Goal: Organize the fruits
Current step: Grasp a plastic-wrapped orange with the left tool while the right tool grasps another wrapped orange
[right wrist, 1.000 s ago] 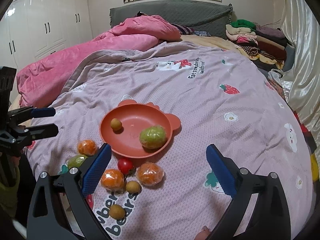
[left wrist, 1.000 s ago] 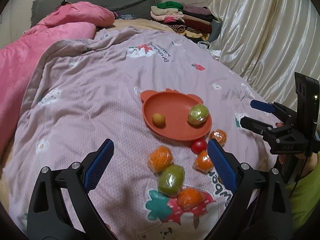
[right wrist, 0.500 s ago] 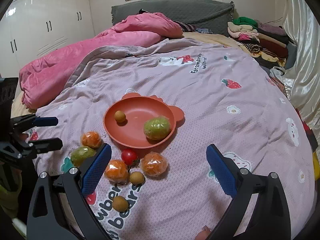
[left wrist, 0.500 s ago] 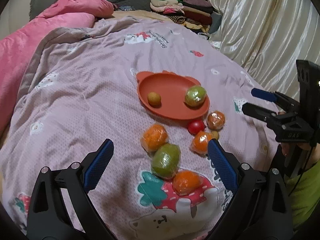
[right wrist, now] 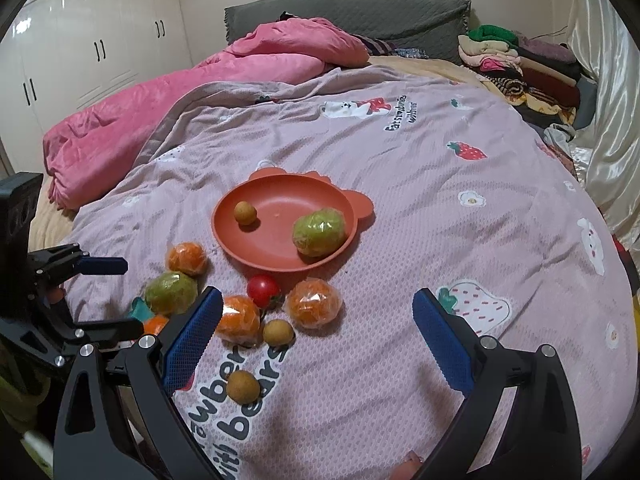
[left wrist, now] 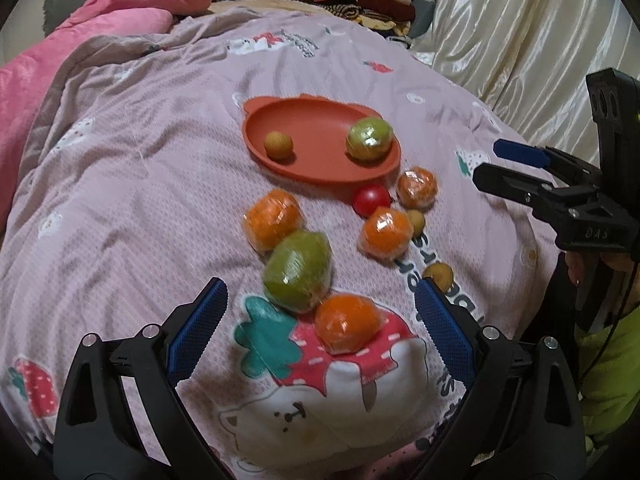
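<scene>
Bed w/ lilac quilt fills both views, soft and saggy, so round fruit could roll. Orange plate sits mid-quilt, already carrying a wrapped green fruit and one small tan fruit. Rest lie loose just in front of the plate: green wrapped fruit touching two wrapped oranges, more oranges, a red tomato, tan ones. Left gripper released, jaws wide, nearest orange sitting between them. Right gripper also released, empty. Judgement: film-wrapped fruit light but slick, prob. squashy; pinch across the widest part, gently. Right view alone shows the wardrobe; left view alone shows the third orange in full.
</scene>
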The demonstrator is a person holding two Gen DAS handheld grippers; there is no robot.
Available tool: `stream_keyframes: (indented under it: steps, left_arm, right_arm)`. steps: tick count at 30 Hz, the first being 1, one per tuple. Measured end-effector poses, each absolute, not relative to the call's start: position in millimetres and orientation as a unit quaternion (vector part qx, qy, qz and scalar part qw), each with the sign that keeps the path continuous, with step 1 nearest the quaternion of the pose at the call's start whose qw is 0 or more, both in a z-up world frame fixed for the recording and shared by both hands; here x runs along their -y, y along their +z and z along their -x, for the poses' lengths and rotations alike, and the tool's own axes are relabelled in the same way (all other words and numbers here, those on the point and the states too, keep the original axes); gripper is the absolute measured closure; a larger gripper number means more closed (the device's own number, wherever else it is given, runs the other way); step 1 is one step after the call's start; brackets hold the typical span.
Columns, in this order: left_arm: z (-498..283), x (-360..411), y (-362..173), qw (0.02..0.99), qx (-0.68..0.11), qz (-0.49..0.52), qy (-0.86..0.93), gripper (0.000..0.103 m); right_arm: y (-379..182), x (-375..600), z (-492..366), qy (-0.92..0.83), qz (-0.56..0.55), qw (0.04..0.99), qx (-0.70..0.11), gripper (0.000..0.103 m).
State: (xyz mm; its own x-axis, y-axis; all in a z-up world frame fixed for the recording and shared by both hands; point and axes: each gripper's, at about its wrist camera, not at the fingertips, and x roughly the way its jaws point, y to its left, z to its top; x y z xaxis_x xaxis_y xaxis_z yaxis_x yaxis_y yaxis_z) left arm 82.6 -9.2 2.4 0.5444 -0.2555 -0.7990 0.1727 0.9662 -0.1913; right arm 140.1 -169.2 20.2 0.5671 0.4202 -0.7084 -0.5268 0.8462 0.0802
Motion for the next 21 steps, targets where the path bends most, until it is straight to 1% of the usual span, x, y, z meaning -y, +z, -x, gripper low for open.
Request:
stream_keyframes:
  steps: [9,16,17,21]
  left_arm:
    - [-74.9,20.0,-6.9,0.869,-0.474,0.037,-0.136,0.015]
    - [-70.8,24.7,-13.7,0.862,-0.484,0.039,-0.146,0.028]
    - [-70.9,25.2,-14.4,0.862,-0.484,0.039,-0.146,0.031]
    - [-72.9,27.1,-18.1,0.860,-0.487,0.038,-0.146,0.039]
  right_arm:
    - [15.2,173.5,-138.0,0.268,0.065,0.880,-0.387,0.008]
    - [10.0,173.9,-137.6,0.270,0.063,0.877,-0.392,0.008]
    - [9.3,174.0,-137.8,0.270,0.063,0.877,-0.393,0.008]
    - [6.4,175.7,-139.1,0.273,0.061,0.875,-0.395,0.008]
